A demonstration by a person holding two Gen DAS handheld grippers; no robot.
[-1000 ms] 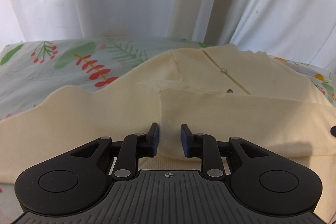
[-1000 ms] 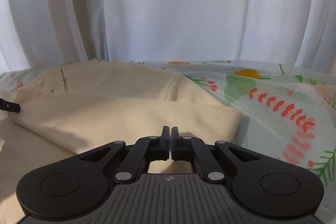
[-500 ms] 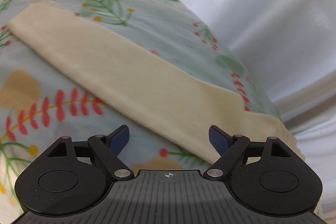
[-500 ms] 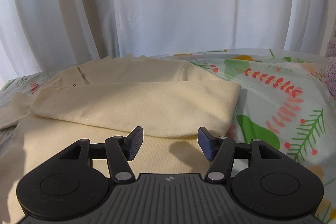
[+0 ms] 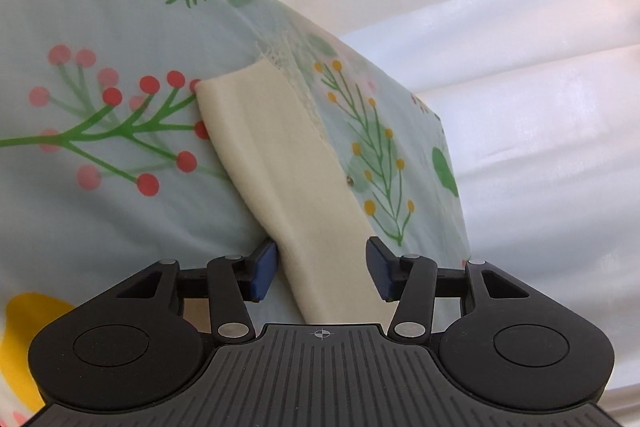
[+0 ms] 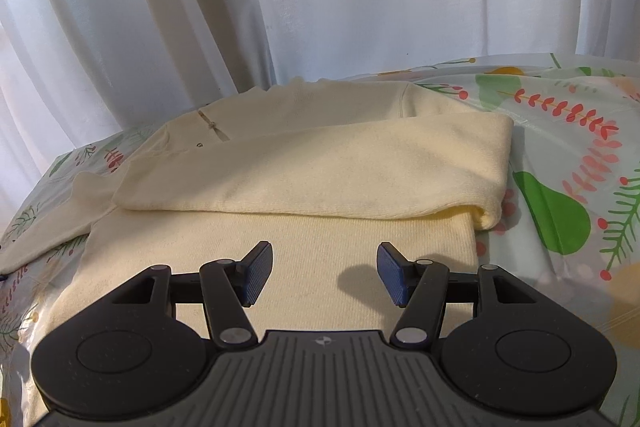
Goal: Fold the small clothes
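While the left sleeve is not yet folded, these notes may help to do it well.

Garment: the cream top (image 6: 320, 163) lies flat on the floral cloth (image 6: 560, 131); its right sleeve (image 6: 312, 175) is already laid across the body of the top.
Left sleeve: the left sleeve (image 5: 280, 163) stretches away from the top over the floral cloth, its cuff the part farthest from the top.
Left gripper: the left gripper (image 5: 322, 269) has its jaws apart on both sides of the sleeve and they have just been closing; the pads seem not to press the fabric yet, though the near part is hidden by the gripper body.
Right gripper: the right gripper (image 6: 326, 275) hovers above the lower body of the top, jaws apart, nothing between them.
Advice: I would pinch the sleeve through both layers, lift it only a little, and carry it across the top to lie along the right sleeve.
Risk: a shallow pinch could let the soft knit slip out.
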